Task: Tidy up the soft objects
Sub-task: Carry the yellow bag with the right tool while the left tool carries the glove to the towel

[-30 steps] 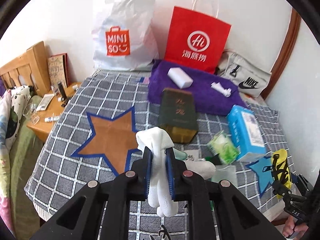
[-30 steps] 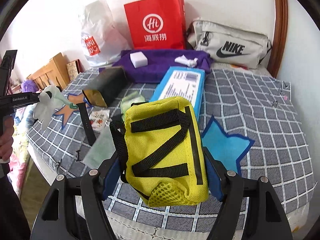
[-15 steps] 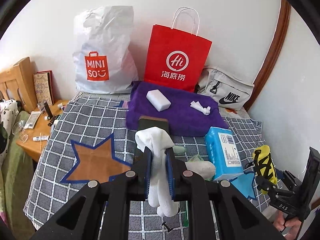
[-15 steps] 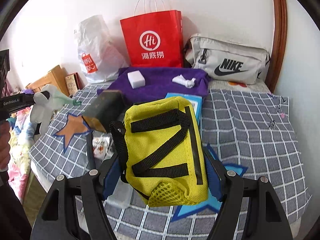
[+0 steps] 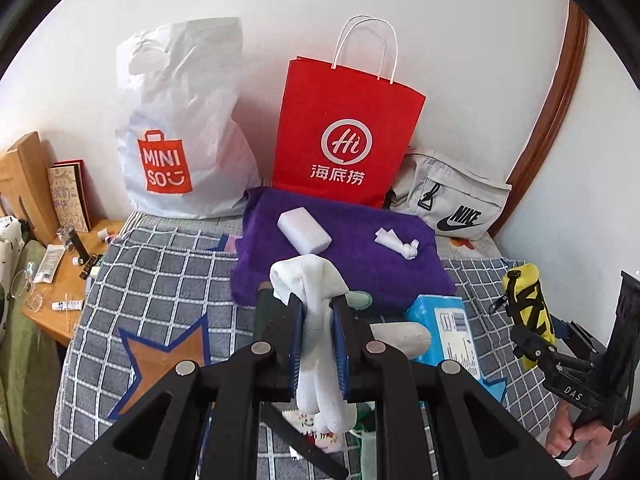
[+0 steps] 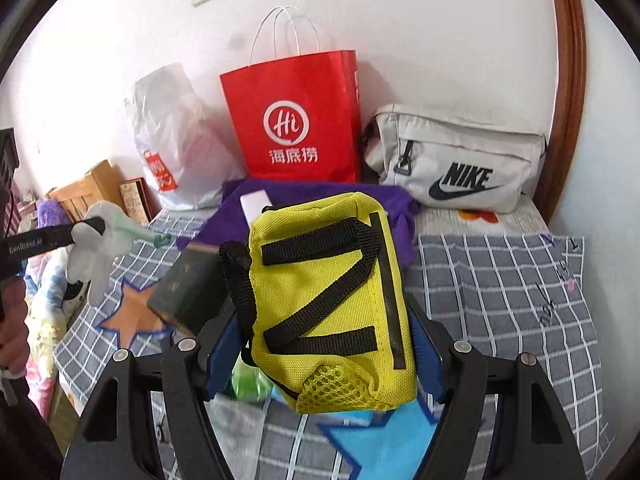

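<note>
left gripper [image 5: 318,336] was clamped tight on a white sock [image 5: 316,320], which hung between its fingers above the checked bed [image 5: 160,280]. right gripper [image 6: 326,344] stood wide, fingers pressed on both sides of a yellow pouch [image 6: 332,300], also raised off the bed, purple towel [image 5: 360,264] beyond.

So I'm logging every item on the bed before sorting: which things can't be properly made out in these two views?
- Dark green box: left wrist view, hidden behind the white sock and left gripper.
- Blue packet: absent from right wrist view, apparently hidden behind the yellow pouch.
- Clutter below the sock: left view, covered by gripper fingers.
- Small items on the wooden table: too small.
</note>
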